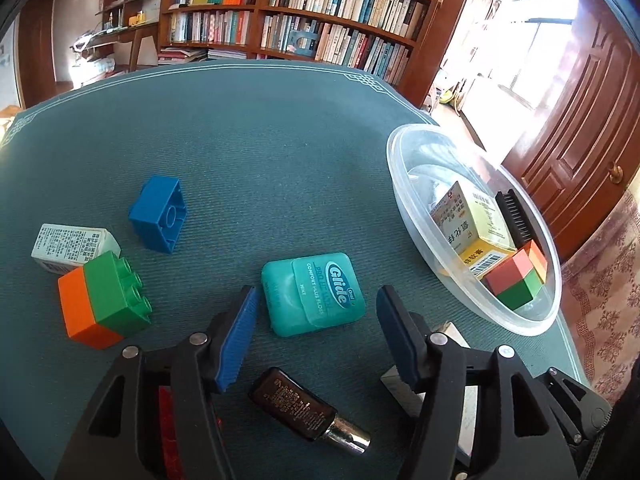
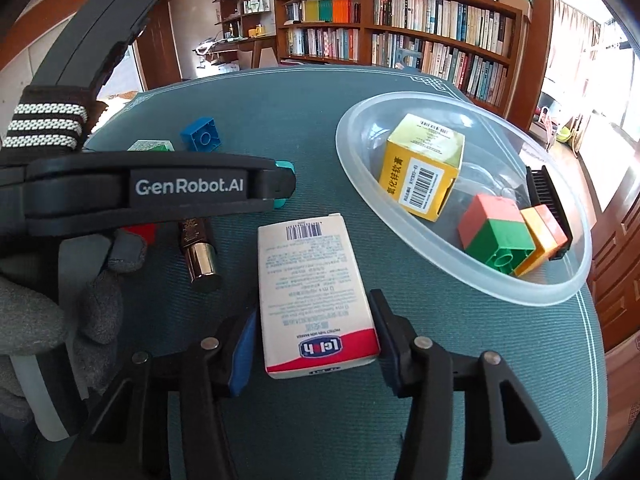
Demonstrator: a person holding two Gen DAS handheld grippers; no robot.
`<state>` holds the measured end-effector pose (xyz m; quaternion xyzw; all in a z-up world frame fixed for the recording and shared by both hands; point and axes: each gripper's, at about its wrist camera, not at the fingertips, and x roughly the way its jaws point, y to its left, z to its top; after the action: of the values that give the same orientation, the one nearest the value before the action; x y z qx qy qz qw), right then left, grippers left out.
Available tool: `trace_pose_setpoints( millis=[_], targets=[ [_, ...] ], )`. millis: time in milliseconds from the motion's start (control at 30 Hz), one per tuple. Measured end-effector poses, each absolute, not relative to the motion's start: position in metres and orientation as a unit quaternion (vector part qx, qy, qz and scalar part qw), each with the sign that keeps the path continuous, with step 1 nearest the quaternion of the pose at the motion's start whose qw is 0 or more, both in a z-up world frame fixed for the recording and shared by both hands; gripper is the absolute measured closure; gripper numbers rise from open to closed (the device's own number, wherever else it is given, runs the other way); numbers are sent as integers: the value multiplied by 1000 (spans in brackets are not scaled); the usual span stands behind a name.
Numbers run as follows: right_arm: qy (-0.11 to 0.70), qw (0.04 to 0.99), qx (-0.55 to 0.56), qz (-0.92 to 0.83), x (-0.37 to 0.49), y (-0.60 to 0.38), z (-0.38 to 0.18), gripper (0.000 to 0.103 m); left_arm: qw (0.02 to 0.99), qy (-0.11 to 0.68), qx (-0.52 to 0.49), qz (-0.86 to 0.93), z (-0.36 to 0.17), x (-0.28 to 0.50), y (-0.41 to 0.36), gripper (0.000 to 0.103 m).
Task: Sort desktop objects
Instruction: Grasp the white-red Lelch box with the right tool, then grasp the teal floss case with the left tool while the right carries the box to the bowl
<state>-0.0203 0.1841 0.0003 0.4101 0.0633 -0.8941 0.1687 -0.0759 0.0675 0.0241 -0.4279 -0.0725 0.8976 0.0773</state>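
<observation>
My left gripper [image 1: 316, 320] is open just above the table, its fingers on either side of a teal Glide floss case [image 1: 314, 292]. A dark cosmetic bottle with a metal cap [image 1: 308, 410] lies between the finger bases. My right gripper [image 2: 314, 336] is closed on a white box with a red band [image 2: 312, 292], both pads touching its sides. A clear plastic bowl [image 2: 360, 184] to the right holds a yellow box [image 2: 424, 168], stacked colour bricks [image 2: 500, 236] and a black comb [image 2: 546, 196]. A blue brick [image 1: 160, 214], an orange-green brick [image 1: 102, 300] and a small white box [image 1: 74, 246] lie at left.
The table has a dark green cloth [image 1: 260, 140]; its right edge runs just past the bowl. The left gripper's body [image 2: 160, 186] and a gloved hand [image 2: 48, 320] fill the left of the right wrist view. Bookshelves [image 1: 320, 20] stand behind.
</observation>
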Motion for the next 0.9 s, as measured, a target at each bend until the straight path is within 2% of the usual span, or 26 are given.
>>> trace_pose_setpoints(
  millis=[67, 133, 233, 433, 900],
  targets=[
    [57, 170, 412, -894, -18, 188, 1, 48, 69, -52, -427, 900, 24, -76, 74, 39],
    [50, 171, 412, -894, -16, 192, 1, 48, 59, -30, -423, 904, 22, -76, 79, 45],
    [38, 175, 412, -893, -16, 198, 3, 48, 56, -7, -413, 909, 20, -72, 83, 46],
    [19, 188, 402, -896, -11, 205, 10, 52, 56, -8, -410, 910, 22, -68, 81, 46],
    [-22, 202, 359, -911, 0, 226, 43, 52, 60, -35, -370, 926, 61, -51, 81, 46]
  ],
)
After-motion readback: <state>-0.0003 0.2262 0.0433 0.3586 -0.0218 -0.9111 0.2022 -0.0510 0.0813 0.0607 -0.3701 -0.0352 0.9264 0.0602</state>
